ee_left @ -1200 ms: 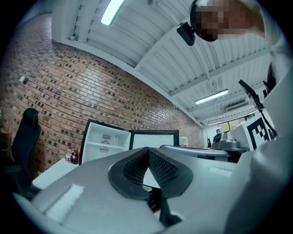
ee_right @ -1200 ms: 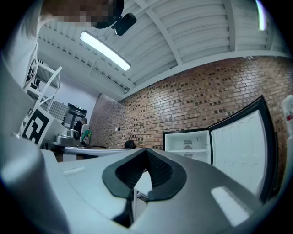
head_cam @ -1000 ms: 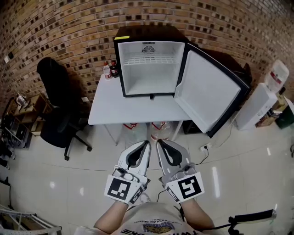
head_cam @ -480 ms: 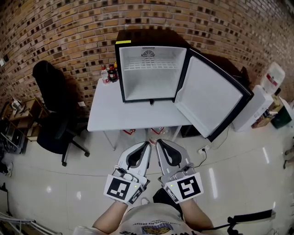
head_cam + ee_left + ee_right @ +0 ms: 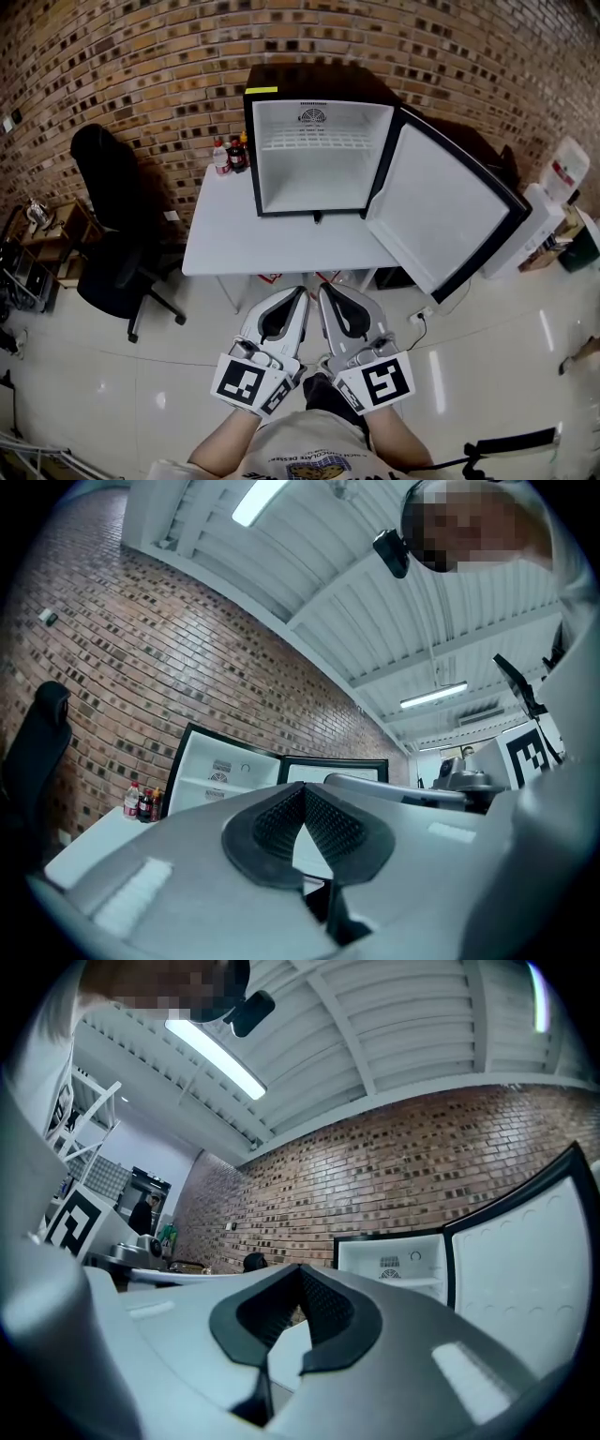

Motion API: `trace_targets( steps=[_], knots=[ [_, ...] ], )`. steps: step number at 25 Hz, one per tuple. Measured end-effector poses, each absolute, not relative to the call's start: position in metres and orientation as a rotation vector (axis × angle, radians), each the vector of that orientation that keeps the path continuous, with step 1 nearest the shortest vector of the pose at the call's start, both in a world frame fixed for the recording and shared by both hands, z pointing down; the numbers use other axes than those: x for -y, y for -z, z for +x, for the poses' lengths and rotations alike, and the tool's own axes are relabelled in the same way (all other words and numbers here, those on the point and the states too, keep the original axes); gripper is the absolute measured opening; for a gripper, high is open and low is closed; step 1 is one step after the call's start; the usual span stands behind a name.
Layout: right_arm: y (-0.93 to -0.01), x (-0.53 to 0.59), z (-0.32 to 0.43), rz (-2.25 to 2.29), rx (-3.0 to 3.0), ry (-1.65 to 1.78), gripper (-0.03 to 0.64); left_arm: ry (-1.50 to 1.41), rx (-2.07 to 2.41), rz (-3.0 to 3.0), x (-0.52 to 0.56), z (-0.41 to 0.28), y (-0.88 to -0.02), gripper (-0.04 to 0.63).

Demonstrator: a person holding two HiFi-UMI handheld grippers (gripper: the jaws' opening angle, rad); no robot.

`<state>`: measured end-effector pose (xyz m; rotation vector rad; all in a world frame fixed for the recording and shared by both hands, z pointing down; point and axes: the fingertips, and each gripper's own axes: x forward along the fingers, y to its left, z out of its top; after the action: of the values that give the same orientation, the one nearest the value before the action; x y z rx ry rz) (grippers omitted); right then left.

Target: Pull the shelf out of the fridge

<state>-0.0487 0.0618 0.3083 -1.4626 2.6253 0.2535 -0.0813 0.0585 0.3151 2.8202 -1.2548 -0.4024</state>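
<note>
A small black fridge (image 5: 319,89) stands on a white table (image 5: 234,234), its door (image 5: 450,211) swung open to the right. Inside its white cavity a white wire shelf (image 5: 321,139) sits near the top. My left gripper (image 5: 302,292) and right gripper (image 5: 322,291) are held side by side in front of the person's chest, well short of the table, both shut and empty. The fridge appears far off in the left gripper view (image 5: 220,775) and the right gripper view (image 5: 394,1265).
Bottles (image 5: 230,152) stand on the table left of the fridge. A black office chair (image 5: 117,225) is left of the table. A white appliance (image 5: 539,225) stands at the right by the brick wall (image 5: 141,66). A cable and socket (image 5: 422,314) lie on the tiled floor.
The head view has shifted slightly, so the fridge and table sit a little right and lower in the picture. Both grippers keep their place, shut.
</note>
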Motion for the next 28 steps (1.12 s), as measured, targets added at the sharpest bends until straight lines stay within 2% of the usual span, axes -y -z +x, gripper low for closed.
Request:
trace_targets(
  steps=[28],
  knots=[
    [-0.319,0.15,0.004,-1.439,-2.623,-0.112,0.005,0.35,1.28,2.73,0.155,-0.032,-0.322,0.002]
  ],
)
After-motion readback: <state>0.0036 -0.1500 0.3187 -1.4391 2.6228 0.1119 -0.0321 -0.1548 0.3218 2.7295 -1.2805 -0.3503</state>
